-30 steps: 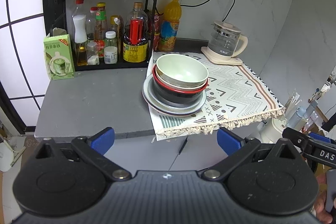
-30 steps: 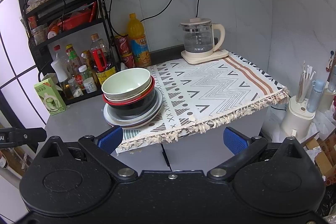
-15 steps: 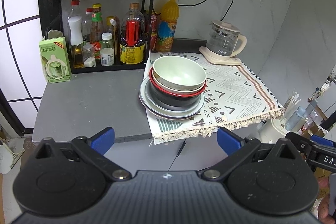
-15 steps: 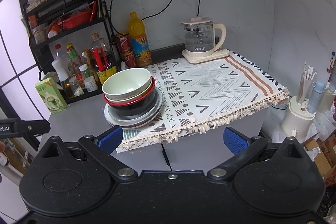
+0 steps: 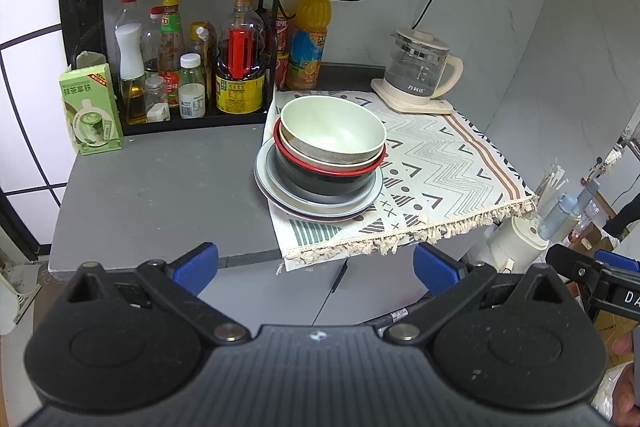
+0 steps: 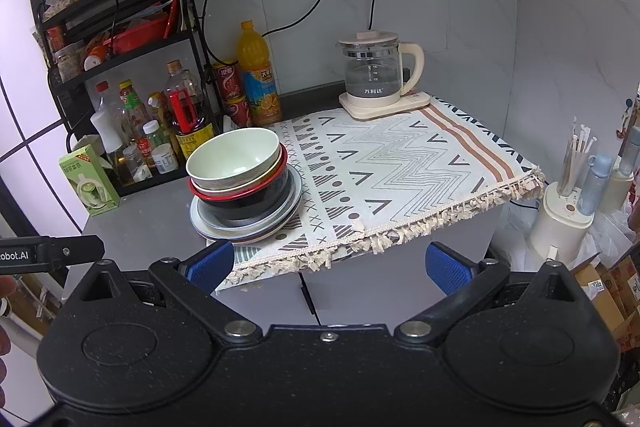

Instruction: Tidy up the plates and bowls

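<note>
Bowls (image 5: 332,143) counted three, nested on two stacked plates (image 5: 320,203), pale green topmost, left gripper (image 5: 316,263) and right gripper (image 6: 330,263) spread wide, nothing held.

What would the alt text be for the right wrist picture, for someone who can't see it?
A pale green bowl tops a stack of bowls and plates at the left edge of a patterned cloth on a grey counter. The open right gripper hangs short of it; a glass kettle stands behind.

Three stacked bowls (image 5: 332,143), two plates (image 5: 320,205), one kettle (image 5: 420,75), one cloth (image 5: 440,179).
</note>
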